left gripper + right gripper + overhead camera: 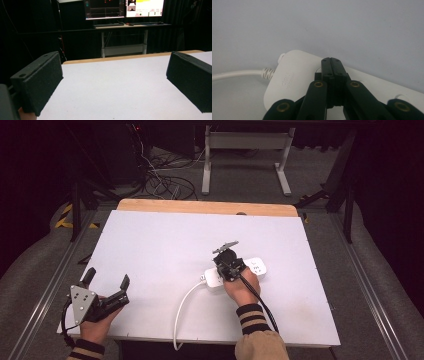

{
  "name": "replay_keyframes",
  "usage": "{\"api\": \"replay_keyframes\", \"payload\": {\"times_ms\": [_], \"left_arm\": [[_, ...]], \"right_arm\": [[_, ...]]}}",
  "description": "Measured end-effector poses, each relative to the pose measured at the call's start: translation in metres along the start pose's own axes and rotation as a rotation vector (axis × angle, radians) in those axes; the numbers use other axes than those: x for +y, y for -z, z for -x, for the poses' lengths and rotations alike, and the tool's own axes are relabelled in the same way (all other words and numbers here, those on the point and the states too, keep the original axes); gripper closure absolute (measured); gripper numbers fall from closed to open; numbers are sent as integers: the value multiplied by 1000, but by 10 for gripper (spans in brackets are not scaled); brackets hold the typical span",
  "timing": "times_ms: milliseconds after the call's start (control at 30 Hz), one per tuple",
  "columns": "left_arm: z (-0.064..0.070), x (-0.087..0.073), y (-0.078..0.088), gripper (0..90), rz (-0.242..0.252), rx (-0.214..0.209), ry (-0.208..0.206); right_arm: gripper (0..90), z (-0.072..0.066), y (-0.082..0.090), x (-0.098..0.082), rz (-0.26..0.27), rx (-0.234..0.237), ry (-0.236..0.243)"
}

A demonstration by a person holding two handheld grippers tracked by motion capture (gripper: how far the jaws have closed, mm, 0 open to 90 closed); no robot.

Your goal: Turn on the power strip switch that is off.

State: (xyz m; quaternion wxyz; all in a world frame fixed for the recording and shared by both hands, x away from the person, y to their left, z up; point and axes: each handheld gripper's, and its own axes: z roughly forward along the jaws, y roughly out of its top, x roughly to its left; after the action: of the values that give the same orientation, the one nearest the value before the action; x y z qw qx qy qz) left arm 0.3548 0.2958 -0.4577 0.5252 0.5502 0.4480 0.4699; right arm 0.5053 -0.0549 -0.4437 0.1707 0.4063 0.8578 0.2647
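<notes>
A white power strip (256, 265) lies flat on the white table (165, 240), right of centre, and its white cable (183, 305) curls off toward the front edge. My right gripper (229, 266) points down on the strip's left half. In the right gripper view, the right gripper (333, 61) has its jaws shut together, tips resting on the power strip (289, 80) near the end where the cable (237, 74) enters. My left gripper (107, 278) rests at the table's front left corner, open with nothing between its fingers. Seen in its own view, the left gripper (113, 75) frames bare table.
A wooden strip (205, 207) runs along the table's far edge. Beyond it stand a desk frame (246, 150) and tangled floor cables (160, 177). Monitors (123, 7) glow on a desk past the table in the left gripper view.
</notes>
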Motion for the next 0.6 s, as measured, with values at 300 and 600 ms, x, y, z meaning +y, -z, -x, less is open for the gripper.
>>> {"api": "replay_keyframes", "payload": {"times_ms": [300,600], "left_arm": [[1,0,-1,10,-1,-6,-3],[2,-1,-2,10,-3,-7,-4]], "right_arm": [[900,-8,-1,1,-2,-47,46],[900,-9,-1,-1,15,-55,47]]}}
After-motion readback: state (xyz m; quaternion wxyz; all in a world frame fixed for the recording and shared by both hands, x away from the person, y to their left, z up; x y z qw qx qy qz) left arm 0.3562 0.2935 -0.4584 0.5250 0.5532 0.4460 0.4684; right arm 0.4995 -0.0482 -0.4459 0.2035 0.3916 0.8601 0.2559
